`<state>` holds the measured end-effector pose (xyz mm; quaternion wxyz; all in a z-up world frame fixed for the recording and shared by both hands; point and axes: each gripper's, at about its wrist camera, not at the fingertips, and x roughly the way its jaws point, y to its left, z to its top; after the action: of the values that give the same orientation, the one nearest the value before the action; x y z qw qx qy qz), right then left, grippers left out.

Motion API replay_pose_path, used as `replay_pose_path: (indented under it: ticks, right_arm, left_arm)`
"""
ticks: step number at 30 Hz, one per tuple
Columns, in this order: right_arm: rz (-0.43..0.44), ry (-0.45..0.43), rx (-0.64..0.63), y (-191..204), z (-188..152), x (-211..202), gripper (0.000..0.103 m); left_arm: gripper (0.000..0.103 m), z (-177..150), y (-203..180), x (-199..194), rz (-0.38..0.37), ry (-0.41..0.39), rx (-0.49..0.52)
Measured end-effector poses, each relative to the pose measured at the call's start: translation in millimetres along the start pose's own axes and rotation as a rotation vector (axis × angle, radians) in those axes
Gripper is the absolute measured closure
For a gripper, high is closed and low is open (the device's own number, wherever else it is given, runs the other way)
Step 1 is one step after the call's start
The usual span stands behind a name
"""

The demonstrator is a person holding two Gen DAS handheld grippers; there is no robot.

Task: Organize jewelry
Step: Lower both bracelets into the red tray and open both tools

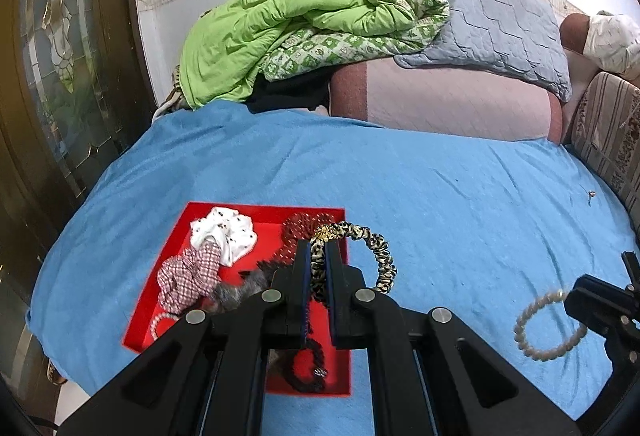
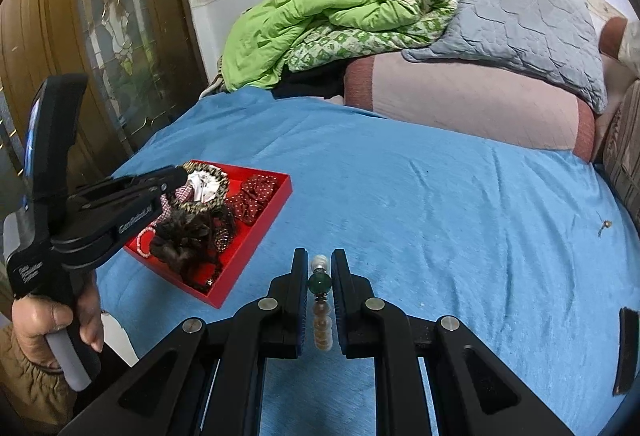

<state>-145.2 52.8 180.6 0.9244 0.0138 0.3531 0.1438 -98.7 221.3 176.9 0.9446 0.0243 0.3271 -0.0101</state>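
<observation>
A red tray (image 1: 140,324) lies on the blue bed cover and holds several scrunchies and bracelets; it also shows in the right wrist view (image 2: 256,236). My left gripper (image 1: 319,248) is shut on a leopard-print scrunchie (image 1: 380,256) and holds it above the tray's right rim. In the right wrist view the left gripper (image 2: 182,173) hangs over the tray with the scrunchie (image 2: 216,179). My right gripper (image 2: 320,260) is shut on a beaded bracelet (image 2: 322,320) with a green bead, held above the cover right of the tray. The bracelet (image 1: 548,328) also hangs from the right gripper in the left wrist view.
A blue cover (image 1: 440,195) spreads over the bed. A green quilt (image 1: 280,27), a grey pillow (image 1: 492,23) and a pink bolster (image 1: 452,103) lie at the far end. A small earring (image 2: 603,226) lies at the right. A glass door (image 1: 52,55) stands left.
</observation>
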Motion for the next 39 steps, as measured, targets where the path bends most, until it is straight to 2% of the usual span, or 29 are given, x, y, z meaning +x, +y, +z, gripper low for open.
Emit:
replay_pose_path:
  ticks: [11,23,39]
  right_arm:
    - [0.045,0.017,-0.056,37,25,18,0.090]
    - [0.116,0.039,-0.117,83,50,48,0.090]
    - [0.169,0.079,-0.137,111,78,90,0.090]
  left_arm:
    - [0.096,10,44,11,0.029,-0.008,-0.030]
    - [0.096,3,109,29,0.057,0.037,-0.189]
    - [0.096,-12,123,54,0.085,0.100,-0.190]
